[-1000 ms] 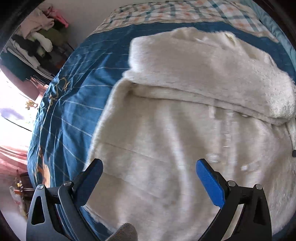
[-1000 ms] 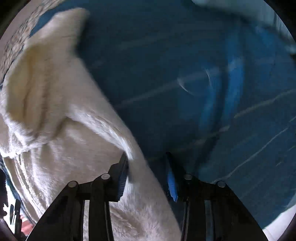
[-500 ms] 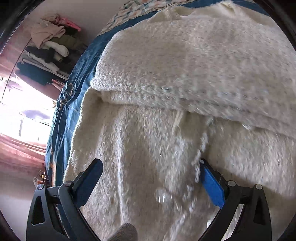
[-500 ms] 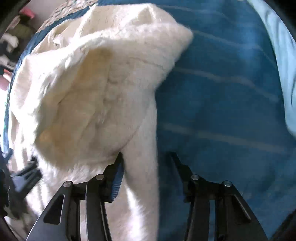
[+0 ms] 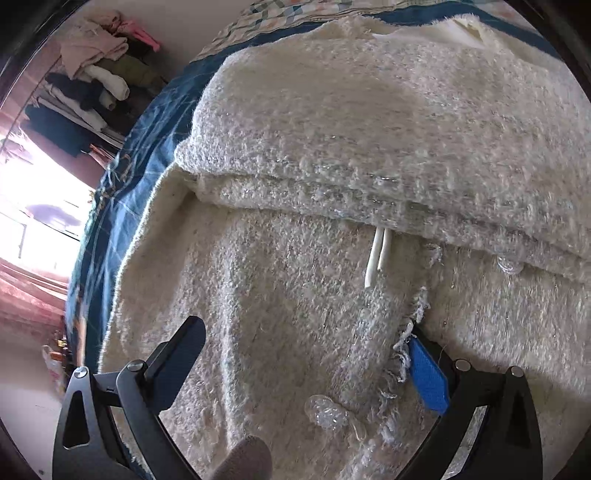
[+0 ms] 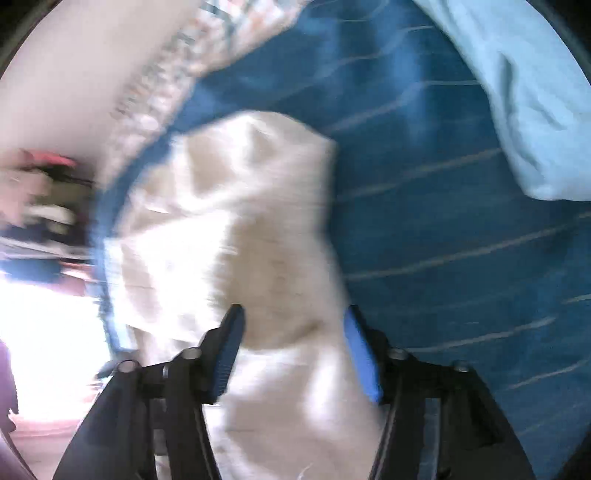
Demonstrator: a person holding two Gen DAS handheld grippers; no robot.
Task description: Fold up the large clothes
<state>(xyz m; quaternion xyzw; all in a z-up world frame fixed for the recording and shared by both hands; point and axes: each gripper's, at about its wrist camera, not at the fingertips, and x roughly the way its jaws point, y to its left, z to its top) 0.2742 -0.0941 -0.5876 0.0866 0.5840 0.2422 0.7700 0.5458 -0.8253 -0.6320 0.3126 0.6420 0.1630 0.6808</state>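
Note:
A large cream fuzzy coat (image 5: 369, 147) lies on the blue bed cover, with its upper part folded over the lower. My left gripper (image 5: 306, 354) is open, low over the coat's front; its right finger (image 5: 424, 373) touches the frayed front edge, near clear buttons and a white drawstring (image 5: 376, 258). In the blurred right wrist view the coat (image 6: 236, 236) lies folded. My right gripper (image 6: 295, 343) is open, with the coat's cloth between and below its fingers.
The blue striped bed cover (image 6: 443, 221) spreads to the right, with a light blue cloth (image 6: 524, 92) at the far right. A checked pillow or sheet (image 5: 295, 14) lies at the bed's head. Piled clothes (image 5: 92, 81) stand by the wall on the left.
My left gripper has moved closer to the coat's front edge. My right gripper has opened wider and swung, and the folded cloth now lies ahead of it.

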